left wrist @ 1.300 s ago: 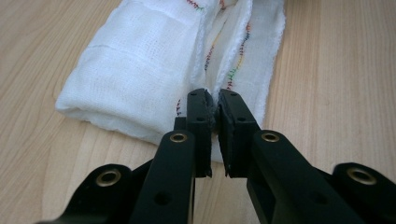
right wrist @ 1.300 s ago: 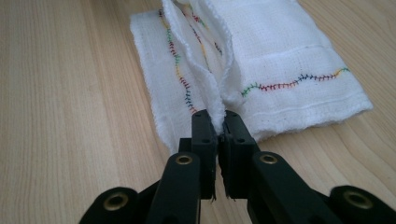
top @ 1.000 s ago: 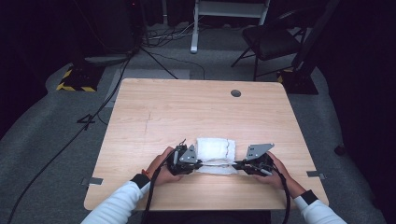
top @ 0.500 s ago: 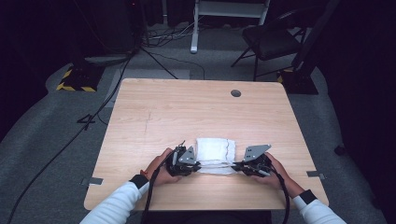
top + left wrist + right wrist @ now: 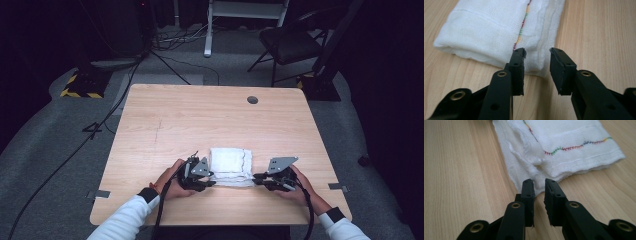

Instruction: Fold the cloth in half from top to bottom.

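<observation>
The folded white cloth with a wavy rainbow stitch [image 5: 230, 167] lies at the 6 o'clock end of the light wooden tabletop [image 5: 200, 120]. The left gripper [image 5: 537, 53] and right gripper [image 5: 539, 182] have just been opening; their fingers are released, cloth corners loose between them. Pull both back gently so the fold stays neat.

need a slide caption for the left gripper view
Left gripper, jaws just opening, at the corner of a folded white cloth on the wooden table.
</observation>
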### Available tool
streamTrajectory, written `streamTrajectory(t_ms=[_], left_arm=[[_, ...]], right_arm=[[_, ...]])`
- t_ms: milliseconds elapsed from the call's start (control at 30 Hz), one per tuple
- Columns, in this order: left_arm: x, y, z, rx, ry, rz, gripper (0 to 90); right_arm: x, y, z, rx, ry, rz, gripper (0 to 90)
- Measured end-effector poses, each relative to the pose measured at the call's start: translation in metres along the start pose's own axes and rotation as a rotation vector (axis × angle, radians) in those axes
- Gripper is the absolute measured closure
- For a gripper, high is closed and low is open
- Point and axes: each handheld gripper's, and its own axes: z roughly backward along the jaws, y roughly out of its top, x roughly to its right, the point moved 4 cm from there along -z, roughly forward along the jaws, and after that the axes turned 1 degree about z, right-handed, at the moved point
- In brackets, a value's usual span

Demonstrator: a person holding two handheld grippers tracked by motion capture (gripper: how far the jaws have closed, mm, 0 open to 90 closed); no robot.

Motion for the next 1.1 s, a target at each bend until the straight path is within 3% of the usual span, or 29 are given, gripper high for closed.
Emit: streamTrajectory(t_ms=[100,267,500,633,800,900,1000,1100], left_arm=[[-0.001,-0.003,0.008,-0.001,0.023,0.002,58.9],[-0.005,-0.01,0.025,0.029,0.055,0.041,53.7],[-0.012,-0.014,0.041,0.072,0.134,0.112,42.2],[-0.015,-0.012,0.038,0.084,0.169,0.142,32.6],[-0.025,-0.003,0.03,0.13,0.149,0.183,26.0],[-0.03,0.005,0.024,0.132,0.144,0.195,24.3],[-0.032,0.01,0.016,0.125,0.153,0.178,24.1],[-0.034,0.016,0.008,0.119,0.137,0.175,23.5]], right_arm=[[0.001,-0.001,0.006,0.015,-0.019,-0.009,72.6],[0.004,0.001,0.009,0.02,-0.047,-0.018,64.8],[0.008,0.003,0.019,0.052,-0.082,-0.04,51.8],[0.011,0.007,0.024,0.08,-0.115,-0.062,45.3],[0.017,0.011,0.023,0.085,-0.157,-0.083,38.6],[0.019,0.016,0.021,0.093,-0.167,-0.097,36.4],[0.021,0.02,0.017,0.1,-0.179,-0.111,34.7],[0.022,0.025,0.012,0.095,-0.184,-0.119,34.3]])
